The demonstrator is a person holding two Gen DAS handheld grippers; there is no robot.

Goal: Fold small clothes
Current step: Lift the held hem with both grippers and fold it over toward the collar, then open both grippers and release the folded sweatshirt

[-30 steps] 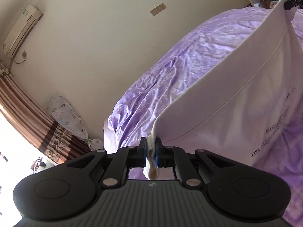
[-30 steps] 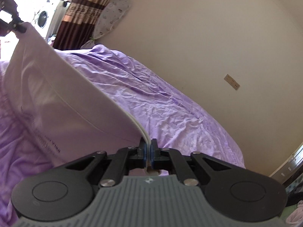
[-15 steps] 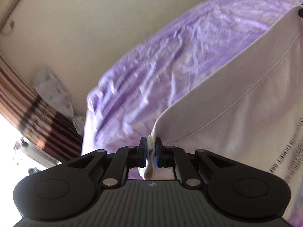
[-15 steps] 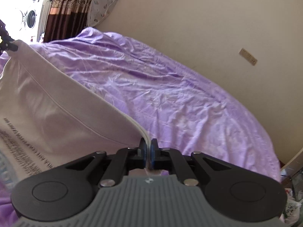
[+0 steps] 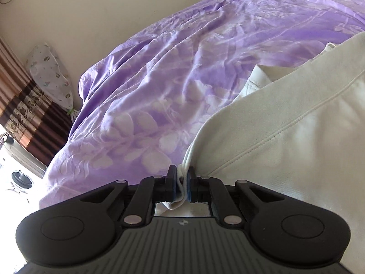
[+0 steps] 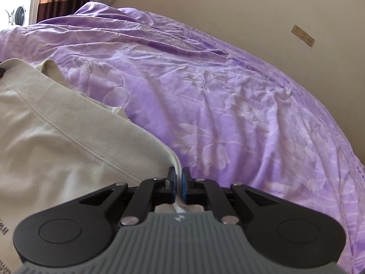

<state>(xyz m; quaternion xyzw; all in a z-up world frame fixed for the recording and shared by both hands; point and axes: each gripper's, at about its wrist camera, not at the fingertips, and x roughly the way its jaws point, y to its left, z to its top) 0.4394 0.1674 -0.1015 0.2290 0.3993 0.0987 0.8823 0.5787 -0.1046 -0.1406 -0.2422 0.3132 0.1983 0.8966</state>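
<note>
A cream-white garment (image 5: 285, 141) with a stitched hem spreads over the purple bedspread (image 5: 182, 73). In the left wrist view my left gripper (image 5: 181, 178) is shut on a bunched corner of it, low over the bed. The cloth runs off to the right, and a folded layer shows beneath its far edge. In the right wrist view my right gripper (image 6: 179, 178) is shut on the garment's (image 6: 63, 146) other corner, with the cloth lying to its left on the bedspread (image 6: 228, 105). Black print shows at that view's lower left edge.
A cream wall (image 5: 95, 22) rises behind the bed. A patterned cushion (image 5: 51, 75) leans by striped brown curtains (image 5: 25, 118), and a washing machine (image 5: 19, 178) stands beyond. A wall socket (image 6: 303, 35) is at the right. The bedspread stretches wide beyond the garment.
Both grippers have come down toward the bed with the garment. The cloth hung stretched in the air between them before; now it lies spread on the bedspread.
</note>
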